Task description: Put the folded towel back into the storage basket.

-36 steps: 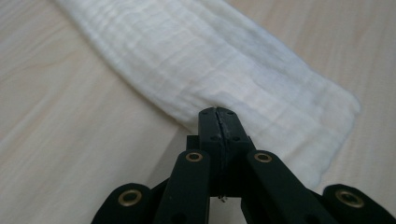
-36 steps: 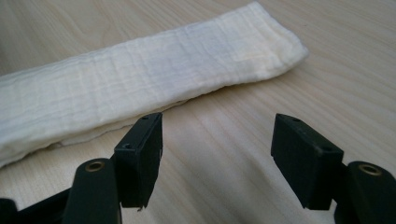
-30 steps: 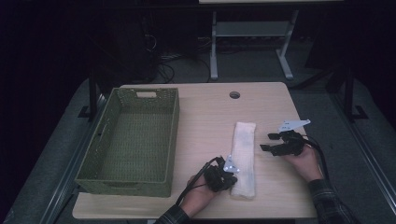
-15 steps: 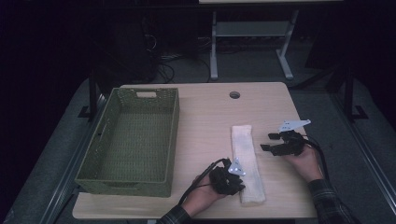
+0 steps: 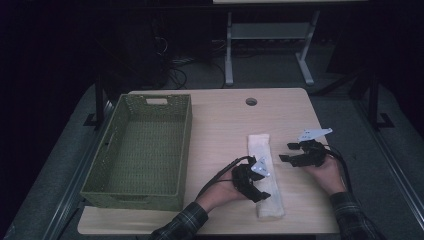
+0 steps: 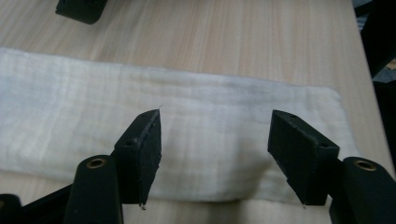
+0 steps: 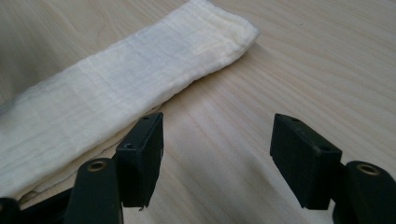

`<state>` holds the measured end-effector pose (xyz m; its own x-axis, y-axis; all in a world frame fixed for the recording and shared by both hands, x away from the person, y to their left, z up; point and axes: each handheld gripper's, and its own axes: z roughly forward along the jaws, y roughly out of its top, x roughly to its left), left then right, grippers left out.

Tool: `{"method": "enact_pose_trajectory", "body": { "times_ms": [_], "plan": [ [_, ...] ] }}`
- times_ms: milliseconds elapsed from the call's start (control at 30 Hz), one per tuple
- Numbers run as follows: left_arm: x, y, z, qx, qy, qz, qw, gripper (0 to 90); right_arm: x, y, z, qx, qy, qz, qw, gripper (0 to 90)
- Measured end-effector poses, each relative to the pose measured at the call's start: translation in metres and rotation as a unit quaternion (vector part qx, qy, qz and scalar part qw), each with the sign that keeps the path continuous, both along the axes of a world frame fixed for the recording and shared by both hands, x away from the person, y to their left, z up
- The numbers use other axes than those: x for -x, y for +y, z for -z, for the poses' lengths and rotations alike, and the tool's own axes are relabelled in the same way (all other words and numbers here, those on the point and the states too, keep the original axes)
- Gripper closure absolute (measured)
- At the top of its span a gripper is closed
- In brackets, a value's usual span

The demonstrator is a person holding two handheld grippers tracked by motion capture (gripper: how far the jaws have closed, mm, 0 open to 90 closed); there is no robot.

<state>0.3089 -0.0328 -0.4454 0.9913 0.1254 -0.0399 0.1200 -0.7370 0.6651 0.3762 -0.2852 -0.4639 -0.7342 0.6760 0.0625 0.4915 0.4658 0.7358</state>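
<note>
Dim room, with a pale wooden table (image 5: pixel 220 120) lit against a dark floor. Nearest, at the table's front edge, a person's plaid-sleeved forearms come in. Their left gripper (image 5: pixel 256 192) rests over the near end of a long folded white cloth (image 5: pixel 265 172), its jaws spread wide with cloth beneath and between them and nothing clamped, seemingly poised to pinch that end. In the left gripper view the folded cloth (image 6: pixel 187 135) runs across behind both open jaws. Just to the cloth's right, the right gripper (image 5: pixel 289 152) hovers beside its middle, jaws also wide apart and empty; the right gripper view shows bare wood between them and the cloth (image 7: pixel 116 93) alongside the left jaw, likely waiting to take the other end. Farther left sits an empty green woven basket (image 5: pixel 145 187), well apart from the cloth, probably its destination. Beyond the table stands a metal stand (image 5: pixel 265 55)
</note>
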Motion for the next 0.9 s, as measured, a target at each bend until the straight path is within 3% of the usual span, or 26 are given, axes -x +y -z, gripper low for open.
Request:
{"method": "enact_pose_trajectory", "body": {
  "times_ms": [167,300,567,667,900],
  "plan": [
    [-0.005,-0.008,0.007,-0.008,0.002,0.010,0.9999,27.8,-0.001,-0.002,0.001,0.002,-0.003,0.000,1.0000,34.5],
    [-0.004,-0.012,0.015,-0.028,0.009,0.021,0.9993,25.8,-0.001,-0.003,0.000,0.000,0.000,0.002,1.0000,34.5],
    [-0.001,-0.011,0.018,-0.025,-0.011,0.018,0.9995,26.6,0.000,-0.003,0.000,-0.001,0.001,0.004,1.0000,34.5],
    [-0.002,-0.010,0.018,-0.021,-0.011,0.013,0.9996,33.3,0.000,-0.003,0.000,-0.002,0.000,0.004,1.0000,34.6],
    [-0.001,-0.007,0.016,-0.013,-0.009,0.011,0.9998,63.4,0.000,-0.003,0.000,-0.002,-0.001,0.002,1.0000,34.6]
  ]
}}
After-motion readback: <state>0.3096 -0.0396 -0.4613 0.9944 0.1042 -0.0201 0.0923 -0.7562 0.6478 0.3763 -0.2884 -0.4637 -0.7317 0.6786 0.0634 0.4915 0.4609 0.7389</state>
